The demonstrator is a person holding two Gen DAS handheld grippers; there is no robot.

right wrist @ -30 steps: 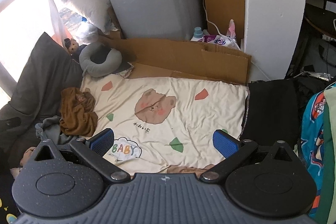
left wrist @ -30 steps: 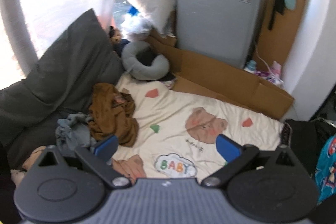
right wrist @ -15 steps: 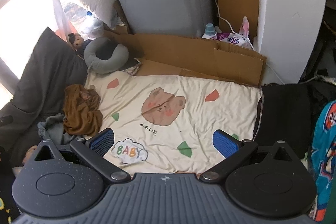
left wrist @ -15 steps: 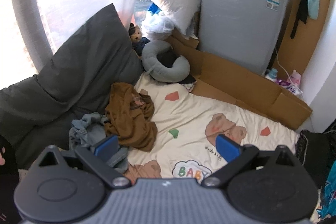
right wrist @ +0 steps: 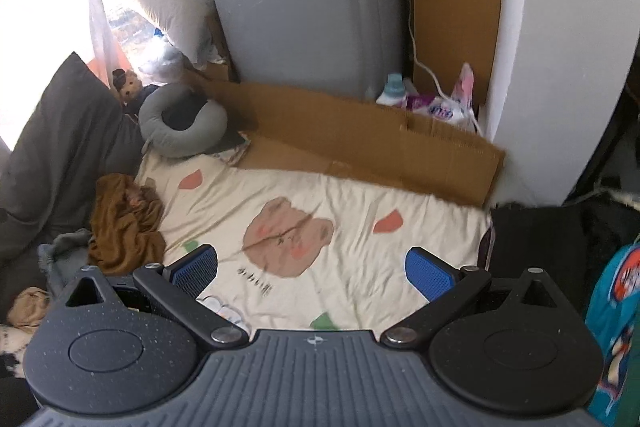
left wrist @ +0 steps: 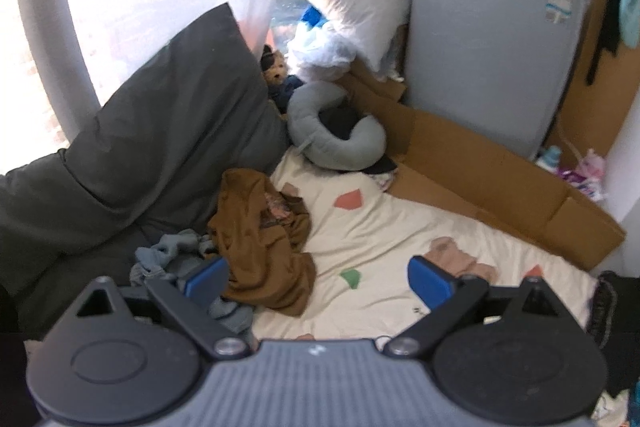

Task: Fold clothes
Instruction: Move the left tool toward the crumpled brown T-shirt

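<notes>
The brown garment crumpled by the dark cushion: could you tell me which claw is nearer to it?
Left. The left claw hangs open right over the brown garment; the right claw sits farther right, over the blanket's bear print.

A blanket (right wrist: pixel 340 195) is lying spread across the floor. At the blanket's left edge a crumpled shirt (left wrist: pixel 256 247) is resting, partly over another garment (left wrist: pixel 172 259). Behind the blanket a neck pillow (left wrist: pixel 332 139) and flattened cardboard (right wrist: pixel 360 139) are sitting; left of it, a big cushion (left wrist: pixel 160 147) is leaning.
</notes>
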